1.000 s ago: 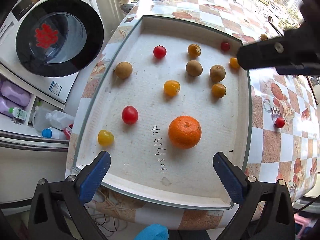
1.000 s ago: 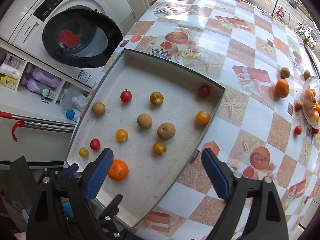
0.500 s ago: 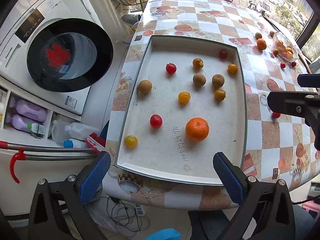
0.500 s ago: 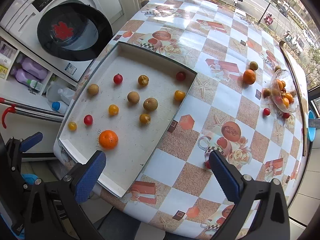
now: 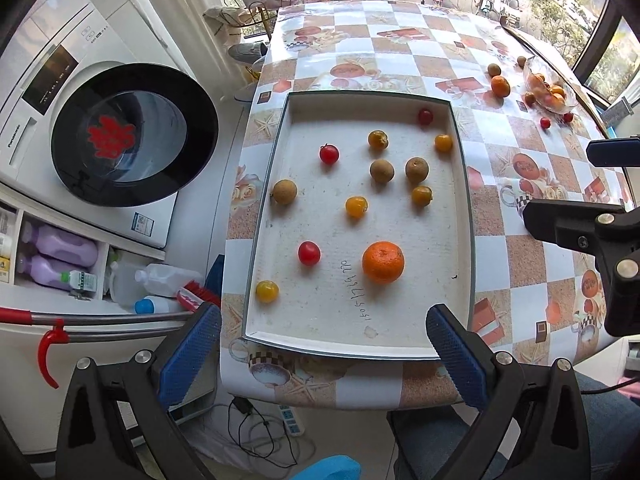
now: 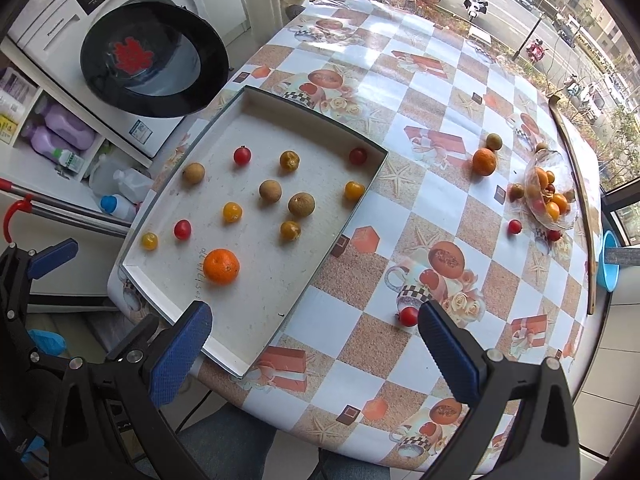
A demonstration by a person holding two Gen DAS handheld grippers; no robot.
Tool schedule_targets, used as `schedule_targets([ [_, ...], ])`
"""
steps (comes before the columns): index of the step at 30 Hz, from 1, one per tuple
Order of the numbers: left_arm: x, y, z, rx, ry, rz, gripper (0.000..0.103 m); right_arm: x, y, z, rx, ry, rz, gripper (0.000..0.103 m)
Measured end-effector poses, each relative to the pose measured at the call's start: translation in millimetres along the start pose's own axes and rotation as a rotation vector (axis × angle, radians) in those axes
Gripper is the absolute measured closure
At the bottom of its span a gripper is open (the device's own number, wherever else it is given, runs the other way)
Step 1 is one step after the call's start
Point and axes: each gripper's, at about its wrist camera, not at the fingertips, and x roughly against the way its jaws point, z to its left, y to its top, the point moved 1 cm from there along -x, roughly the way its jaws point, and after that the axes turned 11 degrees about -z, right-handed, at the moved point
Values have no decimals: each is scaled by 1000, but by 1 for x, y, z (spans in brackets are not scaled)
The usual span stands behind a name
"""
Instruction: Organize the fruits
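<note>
Fruits lie scattered in shallow white rectangular tray on checkered-cloth worktop. Large round orange sits ahead of left gripper, nearer than to right gripper. Both grippers hover wide open, empty. Small red tomato lies outside the tray, just ahead of the right gripper.

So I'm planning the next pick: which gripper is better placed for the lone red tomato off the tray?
Right gripper: open, red tomato beside its pad. Left gripper faces the tray.
</note>
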Motion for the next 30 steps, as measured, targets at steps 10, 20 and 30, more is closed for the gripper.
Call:
schedule_targets([
  [10,11,8,-1,-42,-6,-35,0,11,2,1,-11,-8,-13,0],
  [20,11,14,-2,-43,-22,-49,0,15,7,-3,-20,-25,-13,0],
  [30,7,14,0,-23,-31,-37,0,13,7,-3,-25,-38,1,0],
])
